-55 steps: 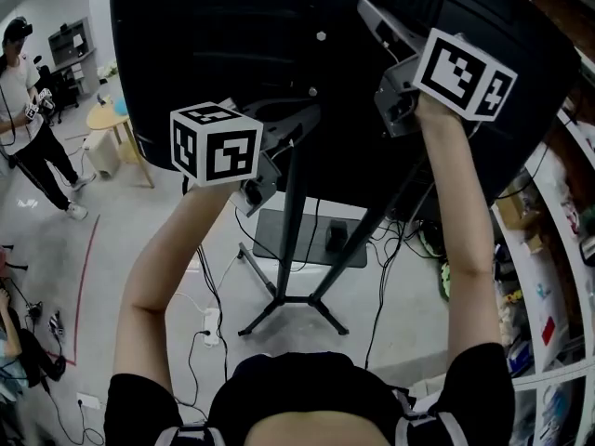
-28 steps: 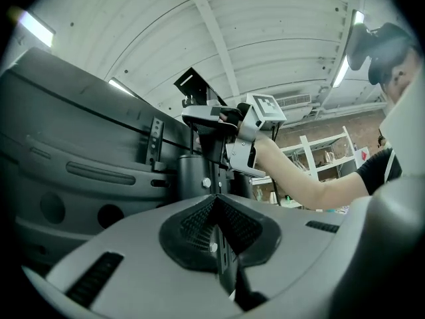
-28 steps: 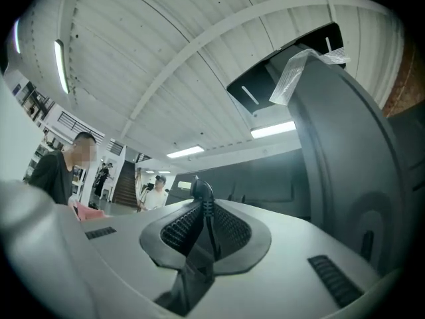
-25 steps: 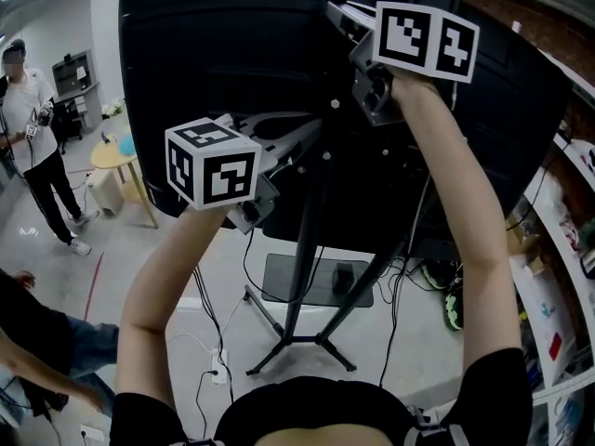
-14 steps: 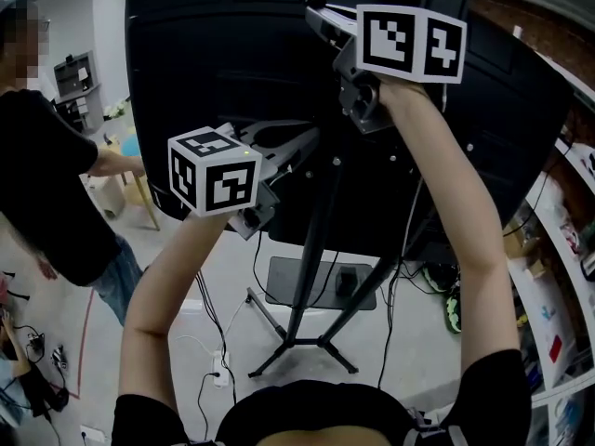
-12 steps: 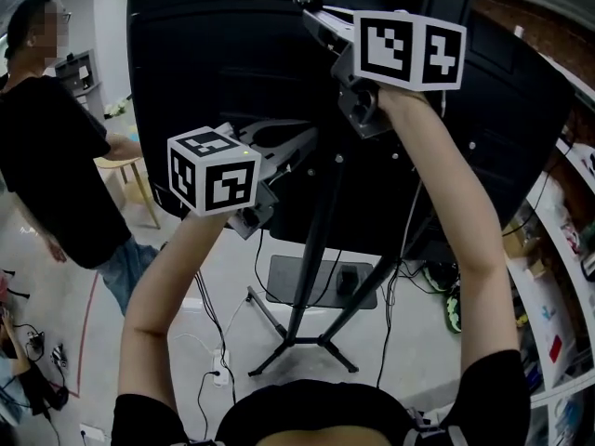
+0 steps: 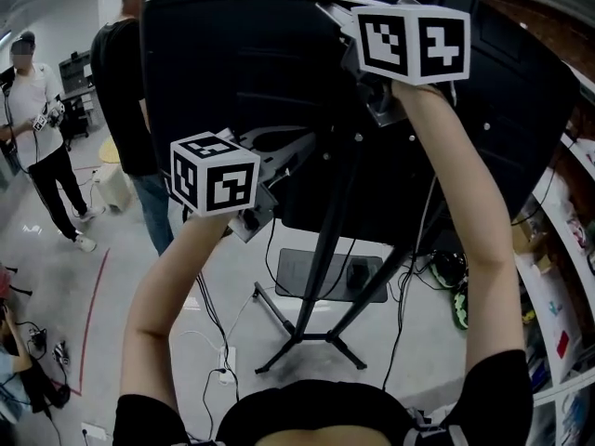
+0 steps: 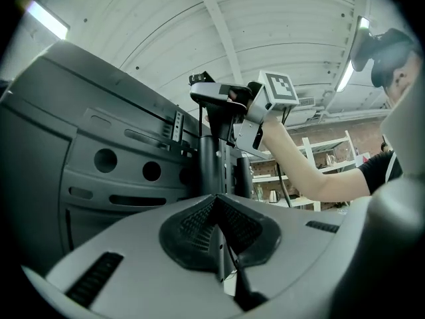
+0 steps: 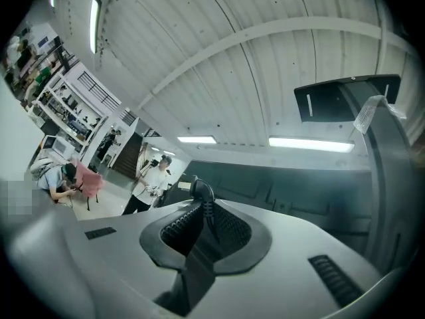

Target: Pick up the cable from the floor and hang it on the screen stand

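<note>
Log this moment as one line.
left gripper: shut on cable | right gripper: shut on cable | place: both raised behind screen, by screen stand

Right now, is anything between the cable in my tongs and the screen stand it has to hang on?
Nothing visible. Both the left tongs and right tongs are shut on the thin black cable, and the black metal screen stand pole rises straight ahead of the left tongs with only open air between.

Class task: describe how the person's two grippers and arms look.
The left gripper and right gripper have grey bodies; their fingers carry black ribbed pads. Each bears a white cube with black square markers. The person wears black short sleeves.
</note>
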`<move>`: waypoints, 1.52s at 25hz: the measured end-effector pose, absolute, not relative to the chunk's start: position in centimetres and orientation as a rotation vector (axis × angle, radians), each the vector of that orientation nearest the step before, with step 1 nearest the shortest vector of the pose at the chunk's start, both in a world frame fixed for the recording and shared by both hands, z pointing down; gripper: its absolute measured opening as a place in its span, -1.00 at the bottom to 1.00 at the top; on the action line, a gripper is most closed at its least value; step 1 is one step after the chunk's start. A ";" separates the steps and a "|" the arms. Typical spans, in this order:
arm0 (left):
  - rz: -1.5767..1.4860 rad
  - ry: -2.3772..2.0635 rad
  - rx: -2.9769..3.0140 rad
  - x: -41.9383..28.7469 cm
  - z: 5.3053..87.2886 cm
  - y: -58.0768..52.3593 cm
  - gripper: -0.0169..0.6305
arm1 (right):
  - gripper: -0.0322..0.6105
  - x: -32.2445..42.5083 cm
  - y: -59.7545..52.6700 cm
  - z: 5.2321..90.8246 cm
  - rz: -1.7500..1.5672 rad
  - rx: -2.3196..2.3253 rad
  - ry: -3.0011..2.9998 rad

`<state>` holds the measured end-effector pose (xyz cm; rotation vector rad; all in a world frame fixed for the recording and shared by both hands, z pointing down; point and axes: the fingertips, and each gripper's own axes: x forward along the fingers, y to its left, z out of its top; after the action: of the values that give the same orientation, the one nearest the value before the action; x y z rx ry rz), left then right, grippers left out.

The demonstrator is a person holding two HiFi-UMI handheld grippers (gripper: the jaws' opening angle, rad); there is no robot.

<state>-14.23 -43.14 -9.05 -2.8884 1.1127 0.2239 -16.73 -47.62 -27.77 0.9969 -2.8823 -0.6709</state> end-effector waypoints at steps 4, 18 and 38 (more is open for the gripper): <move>0.215 1.103 -2.893 -14.9 -8.5 -42.2 -0.93 | -0.70 -16.9 -47.4 -27.3 -0.641 1.085 -2.824; 0.210 1.047 -2.921 -16.3 -6.9 -40.0 -0.93 | -0.70 -18.4 -47.3 -20.4 -0.539 1.328 -2.731; 0.188 1.124 -2.895 -16.9 -3.0 -38.7 -0.93 | -0.63 -16.7 -46.3 -15.4 -0.781 1.500 -2.716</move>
<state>-16.86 -38.66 -3.02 -2.8951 1.1241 0.1879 -16.69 -46.33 -15.35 1.5001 -2.7164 -0.7808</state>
